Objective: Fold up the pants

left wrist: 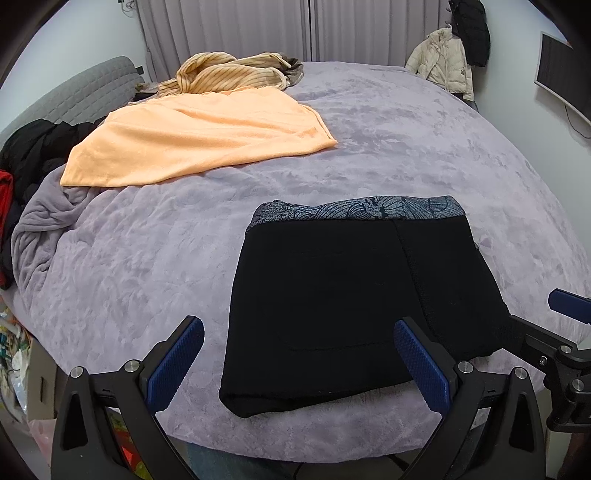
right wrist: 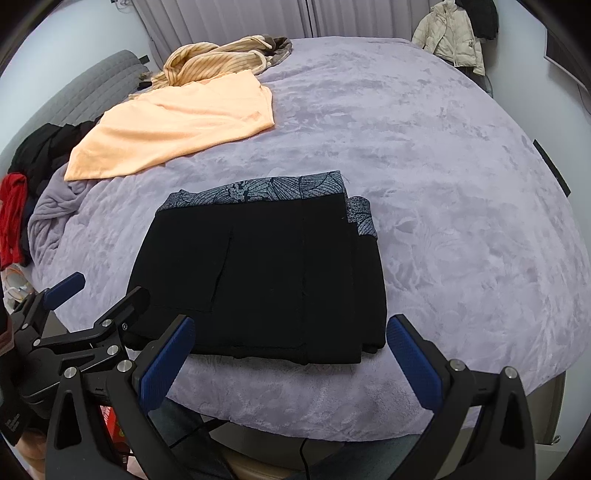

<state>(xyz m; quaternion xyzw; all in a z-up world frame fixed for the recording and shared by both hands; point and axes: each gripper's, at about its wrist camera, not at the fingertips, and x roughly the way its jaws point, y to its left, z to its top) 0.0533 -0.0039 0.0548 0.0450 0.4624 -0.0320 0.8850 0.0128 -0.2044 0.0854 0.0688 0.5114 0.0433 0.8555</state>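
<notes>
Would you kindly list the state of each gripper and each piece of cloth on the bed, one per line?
Left gripper: open, holding nothing.
Right gripper: open, holding nothing.
Black pants with patterned grey waistband: folded into a flat rectangle.
Peach terry towel: spread flat, unfolded.
Yellow striped garment: crumpled.
Black and red clothes pile: heaped at the bed's edge.
Lavender plush blanket: spread over the bed.

Bed [left wrist: 388, 147] covered with a plush lavender blanket. Grey quilted headboard [left wrist: 85, 92] at far left. Pleated grey curtains [left wrist: 258, 26] across the back wall, closed. Pale, plain walls [left wrist: 74, 33] either side. Cream padded jacket [left wrist: 443, 62] and dark coat [left wrist: 471, 29] hung in the far right corner. Dark flat screen [left wrist: 561, 74] mounted on the right wall, cable hanging below. Even, diffuse lighting; no hard shadows.
</notes>
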